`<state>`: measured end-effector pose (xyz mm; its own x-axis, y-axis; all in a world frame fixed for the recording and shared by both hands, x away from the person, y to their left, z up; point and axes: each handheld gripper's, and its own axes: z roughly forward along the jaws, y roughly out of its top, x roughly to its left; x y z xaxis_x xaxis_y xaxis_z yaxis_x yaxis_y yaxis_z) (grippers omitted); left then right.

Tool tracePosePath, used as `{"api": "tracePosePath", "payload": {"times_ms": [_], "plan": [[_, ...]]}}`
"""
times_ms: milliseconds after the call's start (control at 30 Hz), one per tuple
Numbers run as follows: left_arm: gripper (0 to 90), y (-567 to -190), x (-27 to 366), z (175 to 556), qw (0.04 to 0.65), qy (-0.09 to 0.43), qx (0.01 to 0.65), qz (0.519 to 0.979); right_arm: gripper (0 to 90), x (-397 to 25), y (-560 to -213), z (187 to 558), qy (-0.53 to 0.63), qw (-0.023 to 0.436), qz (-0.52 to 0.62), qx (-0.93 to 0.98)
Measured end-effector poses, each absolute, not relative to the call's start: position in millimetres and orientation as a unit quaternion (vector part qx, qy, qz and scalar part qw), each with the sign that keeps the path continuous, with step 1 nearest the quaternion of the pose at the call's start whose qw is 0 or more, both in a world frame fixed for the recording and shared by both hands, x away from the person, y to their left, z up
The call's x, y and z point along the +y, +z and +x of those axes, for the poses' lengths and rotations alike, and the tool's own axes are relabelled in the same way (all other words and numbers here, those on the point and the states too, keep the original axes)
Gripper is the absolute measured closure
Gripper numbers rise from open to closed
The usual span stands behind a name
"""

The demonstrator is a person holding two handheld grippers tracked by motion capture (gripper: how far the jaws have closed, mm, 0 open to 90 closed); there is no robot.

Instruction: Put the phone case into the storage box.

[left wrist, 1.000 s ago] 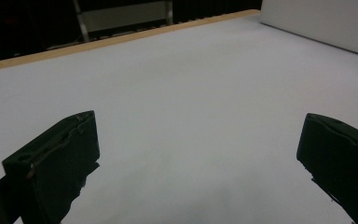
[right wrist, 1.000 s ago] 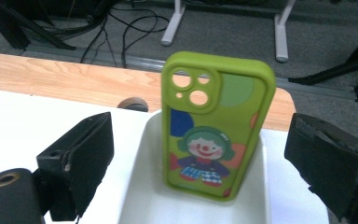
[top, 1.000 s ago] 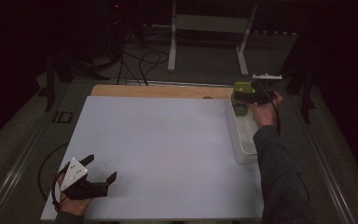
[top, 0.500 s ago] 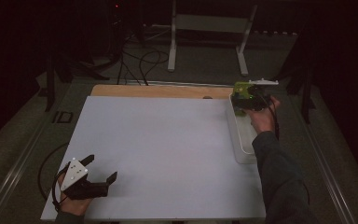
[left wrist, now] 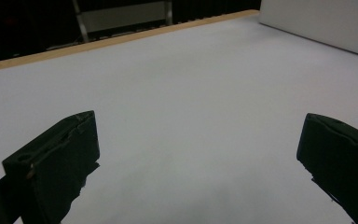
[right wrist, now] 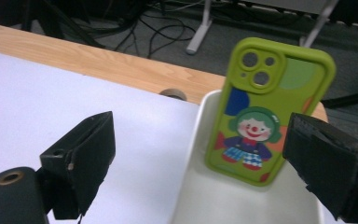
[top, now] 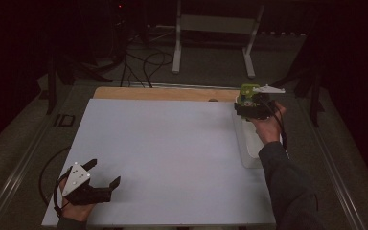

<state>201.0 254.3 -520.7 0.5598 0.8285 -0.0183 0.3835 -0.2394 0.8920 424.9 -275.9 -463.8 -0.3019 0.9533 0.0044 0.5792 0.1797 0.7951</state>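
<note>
Clown picture on phone case (right wrist: 268, 112) faces right gripper view.

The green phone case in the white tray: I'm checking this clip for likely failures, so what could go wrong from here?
The green phone case stands nearly upright against the far wall of the white tray, so a nudge might topple it. The right tool is open with one jaw close beside the case's edge; closing off-centre may push it aside rather than grip it. The tray sits near the table's right edge and could slide.
</note>
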Motion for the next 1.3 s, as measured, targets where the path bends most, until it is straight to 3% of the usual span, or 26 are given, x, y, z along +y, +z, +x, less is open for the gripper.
{"api": "tracePosePath", "payload": {"times_ms": [1300], "plan": [[0.0,-520.8,252.6,201.9,0.466,0.238,0.403,0.751,8.4,-257.2,-461.0,367.8,0.437,0.243,0.467,0.729]]}}
